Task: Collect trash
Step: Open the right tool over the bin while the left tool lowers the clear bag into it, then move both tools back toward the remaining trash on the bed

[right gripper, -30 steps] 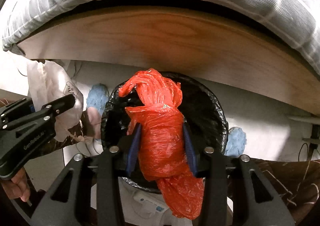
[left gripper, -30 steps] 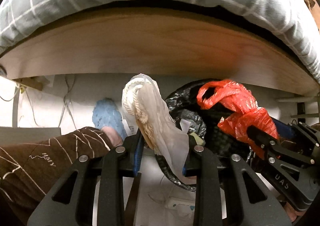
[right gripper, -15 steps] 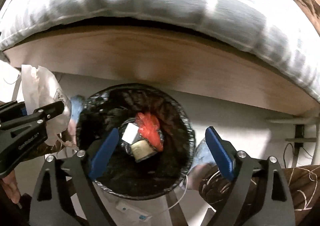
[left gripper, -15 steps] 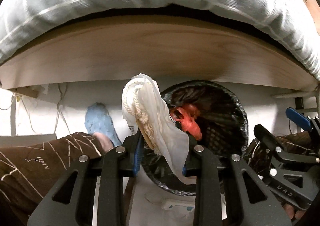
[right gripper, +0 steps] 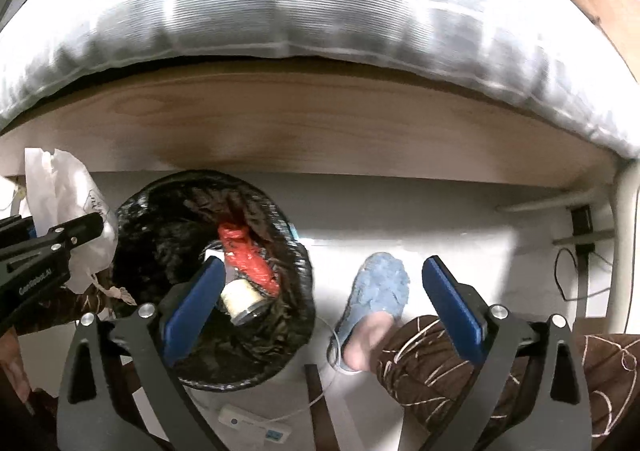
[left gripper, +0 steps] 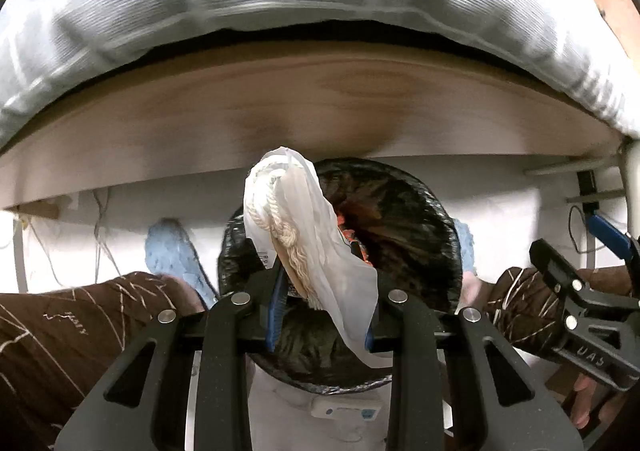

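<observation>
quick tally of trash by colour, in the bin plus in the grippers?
Red: 1, the crumpled red plastic bag in the black-lined bin.
White/cream: 2, the white bag with rope in the left gripper, still above the bin, and the cream cylinder in the bin.
Right gripper: 0, jaws opening, nothing between them.
Total: 3

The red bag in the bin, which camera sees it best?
The right wrist view: the red bag lies in plain sight inside the bin. In the left wrist view only a red sliver peeks out behind the white bag.
</observation>
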Tool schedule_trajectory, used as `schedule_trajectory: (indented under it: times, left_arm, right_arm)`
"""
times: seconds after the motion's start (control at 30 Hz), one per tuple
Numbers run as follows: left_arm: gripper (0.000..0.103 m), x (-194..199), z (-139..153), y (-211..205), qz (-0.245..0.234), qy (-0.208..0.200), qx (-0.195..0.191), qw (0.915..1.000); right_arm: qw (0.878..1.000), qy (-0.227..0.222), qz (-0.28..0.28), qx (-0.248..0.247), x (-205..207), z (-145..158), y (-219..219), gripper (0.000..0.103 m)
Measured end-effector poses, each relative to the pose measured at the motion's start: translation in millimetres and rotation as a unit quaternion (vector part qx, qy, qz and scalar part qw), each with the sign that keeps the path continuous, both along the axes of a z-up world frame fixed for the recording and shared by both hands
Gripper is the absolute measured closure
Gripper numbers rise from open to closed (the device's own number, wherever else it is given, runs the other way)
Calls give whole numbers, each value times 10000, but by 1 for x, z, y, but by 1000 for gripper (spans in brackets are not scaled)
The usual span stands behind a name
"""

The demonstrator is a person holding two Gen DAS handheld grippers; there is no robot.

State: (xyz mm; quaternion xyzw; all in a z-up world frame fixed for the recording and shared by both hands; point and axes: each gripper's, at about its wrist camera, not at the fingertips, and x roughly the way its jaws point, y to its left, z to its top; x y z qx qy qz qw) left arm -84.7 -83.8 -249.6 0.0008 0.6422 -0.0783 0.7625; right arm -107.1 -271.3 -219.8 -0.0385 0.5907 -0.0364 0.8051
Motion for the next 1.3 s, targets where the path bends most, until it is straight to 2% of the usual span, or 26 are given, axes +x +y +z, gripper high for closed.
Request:
schedule_trajectory:
  times: [0.27,0.37,0.43,0.5,0.6,0.7,0.83,0.9,1.3]
  left_arm:
    - [73,-1,-5,-13,-129,0,1,9999]
    - [68,-2,-4,-10,-123,-40,-41,9999]
    - [60,-3,-2,-7,-94,-111,4,9999]
    - [45,-4,3,-6,-66,-181,19,9998]
    - [40,-4,12,-5,-47,-323,94,9994]
    - [28,-5,25,-4,-42,-532,160,9984]
    - [17,-5,44,1,-24,-833,194,9963]
    - [8,-7,54,3,12,-982,222,9949]
    - [6,-4,120,23,195,-1824,176,9829]
  right_arm:
    - [9994,-90,-316,78,-2,2,-17,8]
    - [9993,-157,-308,129,0,4,-13,8]
    - [9994,-211,-262,107,1,9,-13,8]
    - [9993,-273,-220,84,1,14,-10,8]
    - [9991,-401,-163,40,1,23,-7,8]
    - [9984,-546,-94,-64,1,32,-3,8]
    - [9970,-766,-9,-97,0,46,0,8]
    - [9961,-880,21,-81,0,56,2,8]
    - [9838,-1780,231,26,-4,123,15,8]
